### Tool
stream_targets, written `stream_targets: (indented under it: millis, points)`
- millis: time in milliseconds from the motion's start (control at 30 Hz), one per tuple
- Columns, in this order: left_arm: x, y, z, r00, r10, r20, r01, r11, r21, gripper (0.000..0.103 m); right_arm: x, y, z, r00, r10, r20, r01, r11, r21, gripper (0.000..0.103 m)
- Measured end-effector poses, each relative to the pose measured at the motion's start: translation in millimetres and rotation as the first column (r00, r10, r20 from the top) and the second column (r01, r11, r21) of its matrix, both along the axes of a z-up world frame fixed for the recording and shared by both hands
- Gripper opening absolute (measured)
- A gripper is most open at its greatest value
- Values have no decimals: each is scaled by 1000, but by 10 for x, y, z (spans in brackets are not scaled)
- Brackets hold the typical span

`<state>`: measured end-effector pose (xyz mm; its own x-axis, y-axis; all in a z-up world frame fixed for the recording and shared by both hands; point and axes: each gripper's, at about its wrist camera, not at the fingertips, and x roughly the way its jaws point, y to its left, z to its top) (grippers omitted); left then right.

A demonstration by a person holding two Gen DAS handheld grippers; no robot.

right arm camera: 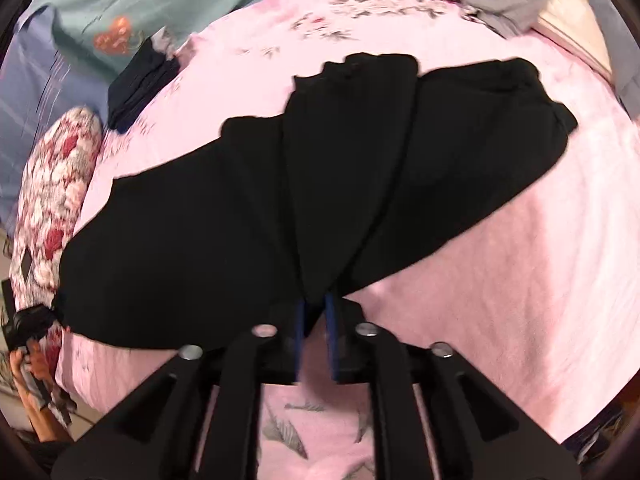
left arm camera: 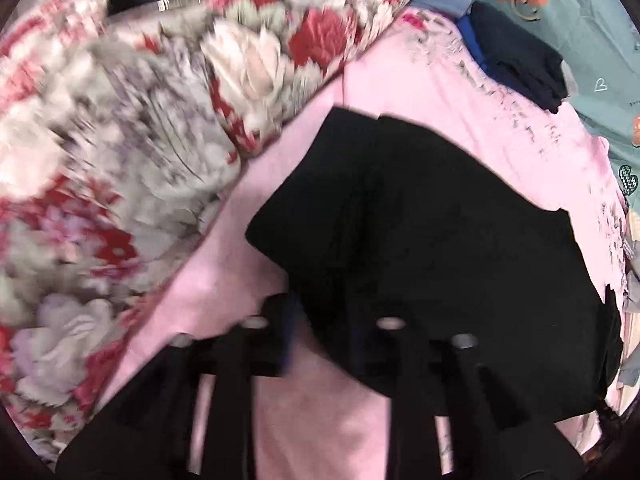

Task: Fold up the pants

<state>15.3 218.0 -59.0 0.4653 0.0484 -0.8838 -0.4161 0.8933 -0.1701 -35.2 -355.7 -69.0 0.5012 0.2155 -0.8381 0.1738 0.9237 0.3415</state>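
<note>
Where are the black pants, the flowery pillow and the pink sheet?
black pants [right arm camera: 248,208], right wrist view, middle of the cloth
flowery pillow [left arm camera: 120,140], left wrist view, its patterned side
pink sheet [right arm camera: 500,280], right wrist view, bare part

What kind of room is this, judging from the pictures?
Most likely a bedroom. The black pants lie on a pink bedsheet, beside a floral quilt, with other folded clothes nearby.

Black pants, pink sheet (perhaps grey-sprigged), red-and-white floral quilt.
</note>
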Motion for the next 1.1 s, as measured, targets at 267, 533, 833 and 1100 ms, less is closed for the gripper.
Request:
stream_targets:
  millis: [267,533,833,1100]
  points:
    - [-219,-38,643,975,49,217,-44,999,-30,81,198,-111,630,974,-40,225,83,979,-187,59]
    - [227,-918,202,973,-205,109,213,975,-61,85,1513,201,176,998,38,53,-15,927,-376,67]
    - [318,-1392,-234,949,-316,13,316,948,-26,87,1828,11,-58,1000,4,-31,-16,907,-420,21]
    - [337,-1370,-250,950,-311,12,311,950,-33,88,551,-1089,1061,861,-223,457,223,973,55,14]
